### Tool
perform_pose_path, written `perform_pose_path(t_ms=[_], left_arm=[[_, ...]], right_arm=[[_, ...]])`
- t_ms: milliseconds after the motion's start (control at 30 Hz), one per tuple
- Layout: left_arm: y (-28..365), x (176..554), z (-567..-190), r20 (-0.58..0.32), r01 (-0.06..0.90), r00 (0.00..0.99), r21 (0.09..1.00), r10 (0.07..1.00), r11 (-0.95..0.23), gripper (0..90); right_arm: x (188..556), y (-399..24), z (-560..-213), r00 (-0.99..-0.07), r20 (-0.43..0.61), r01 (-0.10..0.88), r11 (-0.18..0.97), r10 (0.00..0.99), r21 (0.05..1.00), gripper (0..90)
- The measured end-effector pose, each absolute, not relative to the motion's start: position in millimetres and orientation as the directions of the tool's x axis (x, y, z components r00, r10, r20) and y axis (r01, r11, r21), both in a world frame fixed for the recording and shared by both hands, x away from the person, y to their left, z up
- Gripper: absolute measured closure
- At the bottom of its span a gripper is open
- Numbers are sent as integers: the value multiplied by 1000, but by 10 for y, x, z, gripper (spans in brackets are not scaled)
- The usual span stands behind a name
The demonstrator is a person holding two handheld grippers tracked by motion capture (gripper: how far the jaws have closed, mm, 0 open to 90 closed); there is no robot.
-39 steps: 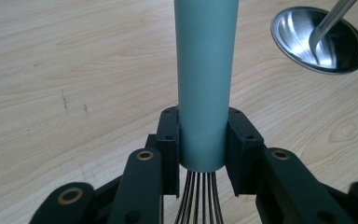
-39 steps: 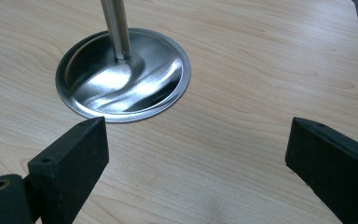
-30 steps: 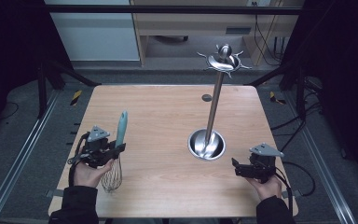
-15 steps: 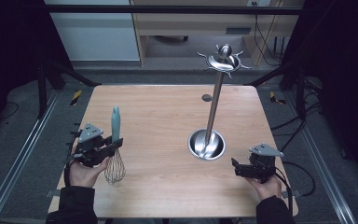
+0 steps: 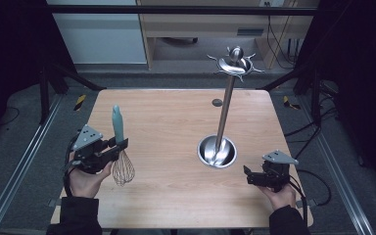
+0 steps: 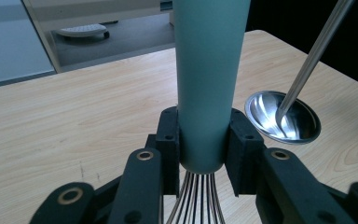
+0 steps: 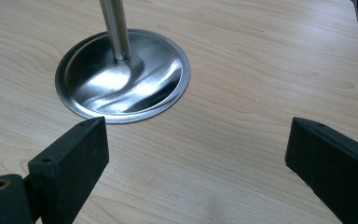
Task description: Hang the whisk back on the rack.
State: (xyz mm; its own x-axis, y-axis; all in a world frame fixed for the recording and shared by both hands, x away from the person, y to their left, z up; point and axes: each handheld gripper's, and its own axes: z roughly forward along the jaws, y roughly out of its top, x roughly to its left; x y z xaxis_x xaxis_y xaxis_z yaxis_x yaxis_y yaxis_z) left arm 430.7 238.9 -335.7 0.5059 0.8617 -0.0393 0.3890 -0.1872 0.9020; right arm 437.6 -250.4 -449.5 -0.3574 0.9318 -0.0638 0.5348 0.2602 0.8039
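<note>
The left claw [image 5: 119, 147] is clamped on the teal handle of a whisk [image 5: 119, 147], which stands nearly upright with its wire loops down, near the counter's [image 5: 166, 122] left edge. The right claw [image 5: 250, 176] is spread wide and holds nothing, hovering at the near right, beside the round steel base of a tall metal stand [image 5: 219, 149]. Dark floor and pale cabinets [image 5: 98, 34] lie beyond the far edge.

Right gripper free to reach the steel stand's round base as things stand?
Probably yes. The right gripper is open and empty, and only bare wooden table lies between it and the shiny round steel base. The left gripper holds the teal-handled whisk far off.
</note>
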Motion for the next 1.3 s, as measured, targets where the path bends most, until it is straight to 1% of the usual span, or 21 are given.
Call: perform_pose_path(t_ms=[533,733,933,1300], left_arm=[[2238,4329,-3190,-15,344,546,916,838,-208,690],[2166,4347,-3131,-26,334,562,921,827,-199,690],[2067,4411,-3091,-40,337,574,922,818,-191,690],[1824,4466,-2984,-32,318,600,926,799,-202,690]], right_arm=[[4379,-2512,-4497,-350,-63,537,255,935,804,63],[4384,-2520,-4497,-349,-66,533,256,935,807,63],[4380,-2522,-4490,-345,-57,535,246,937,808,63],[4384,-2523,-4491,-345,-60,534,248,937,808,62]])
